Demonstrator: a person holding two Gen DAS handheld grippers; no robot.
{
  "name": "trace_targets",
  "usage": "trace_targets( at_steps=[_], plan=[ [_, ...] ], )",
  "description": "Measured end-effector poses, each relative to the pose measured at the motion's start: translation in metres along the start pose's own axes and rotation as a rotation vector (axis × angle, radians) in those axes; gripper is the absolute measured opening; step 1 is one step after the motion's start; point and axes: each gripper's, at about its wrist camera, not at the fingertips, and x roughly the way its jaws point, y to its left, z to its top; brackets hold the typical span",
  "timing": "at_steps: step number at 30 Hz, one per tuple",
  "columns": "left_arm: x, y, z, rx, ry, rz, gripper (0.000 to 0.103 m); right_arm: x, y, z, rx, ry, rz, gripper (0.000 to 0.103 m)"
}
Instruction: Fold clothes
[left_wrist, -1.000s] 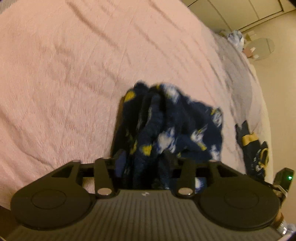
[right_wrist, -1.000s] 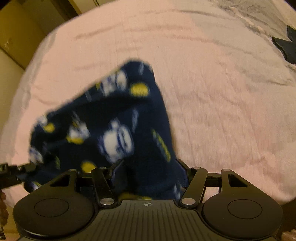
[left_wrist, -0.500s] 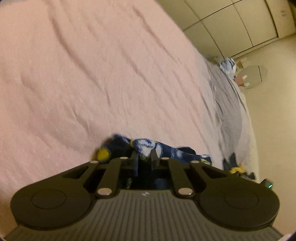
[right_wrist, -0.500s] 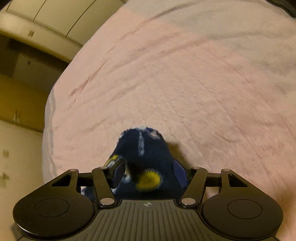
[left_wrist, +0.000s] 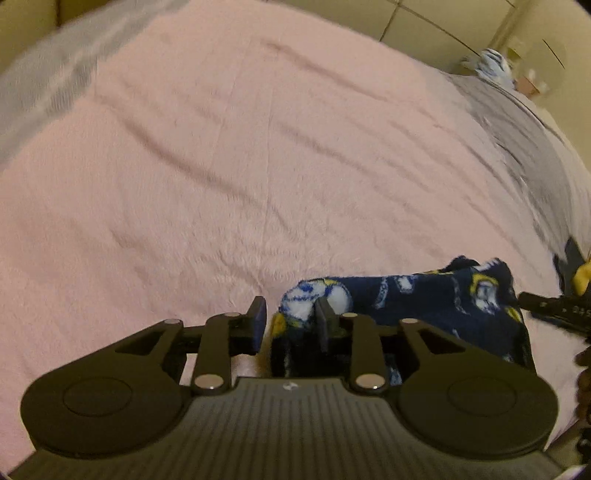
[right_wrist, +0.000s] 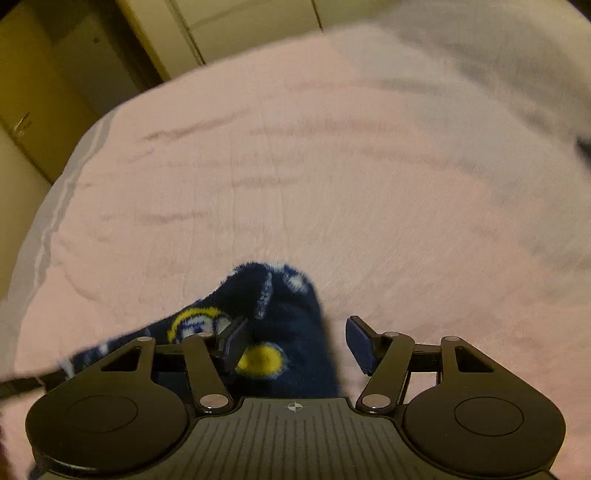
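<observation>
Navy fleece garment on the pink fuzzy bed cover (left_wrist: 258, 155).
Your navy patterned fleece garment (left_wrist: 436, 299) lies stretched sideways between both tools; left gripper (left_wrist: 290, 317) and right gripper (right_wrist: 295, 341) jaws stand apart around its ends.

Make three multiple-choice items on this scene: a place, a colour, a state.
1. Where does the printed garment lie? A on the floor; B on the pink blanket; C in a drawer.
2. What is its main colour? A red; B green; C navy blue.
3. How does the right gripper stand? A open; B shut on the garment; C out of view.
Answers: 1 B, pink pile surrounds it; 2 C, a navy ground with white and yellow figures; 3 A, its jaws stand wide apart, one clear of the cloth.
</observation>
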Motion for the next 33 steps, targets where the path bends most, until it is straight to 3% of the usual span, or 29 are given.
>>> trace_targets(
  at_steps=[2, 5, 8, 14, 17, 25, 27, 31, 33],
  plan=[
    [-0.029, -0.009, -0.006, 0.040, -0.031, 0.002, 0.019, -0.011, 0.006, -0.007, -0.047, -0.011, -0.018, 0.062],
    [-0.057, -0.026, -0.029, 0.124, -0.027, -0.056, 0.019, -0.028, 0.014, -0.019, -0.118, -0.028, -0.044, 0.062],
    [-0.056, -0.036, -0.056, 0.220, 0.039, -0.046, 0.018, -0.033, 0.023, -0.044, -0.131, 0.003, -0.061, 0.061],
    [-0.022, -0.007, -0.101, 0.213, 0.164, -0.031, 0.019, -0.030, 0.037, -0.096, -0.135, 0.084, -0.094, 0.061],
    [-0.020, -0.005, -0.101, 0.223, 0.173, -0.031, 0.019, -0.019, 0.035, -0.101, -0.137, 0.117, -0.133, 0.061],
    [-0.071, -0.021, -0.078, 0.233, 0.088, -0.034, 0.015, -0.057, 0.060, -0.095, -0.223, -0.007, -0.138, 0.061],
    [-0.065, -0.027, -0.084, 0.259, 0.117, -0.035, 0.016, -0.046, 0.060, -0.097, -0.201, 0.039, -0.126, 0.061],
    [-0.026, -0.023, -0.099, 0.247, 0.268, 0.035, 0.015, -0.021, 0.056, -0.102, -0.108, 0.158, -0.155, 0.061],
    [-0.035, -0.021, -0.094, 0.231, 0.269, 0.028, 0.016, -0.025, 0.057, -0.096, -0.073, 0.168, -0.156, 0.061]
  ],
)
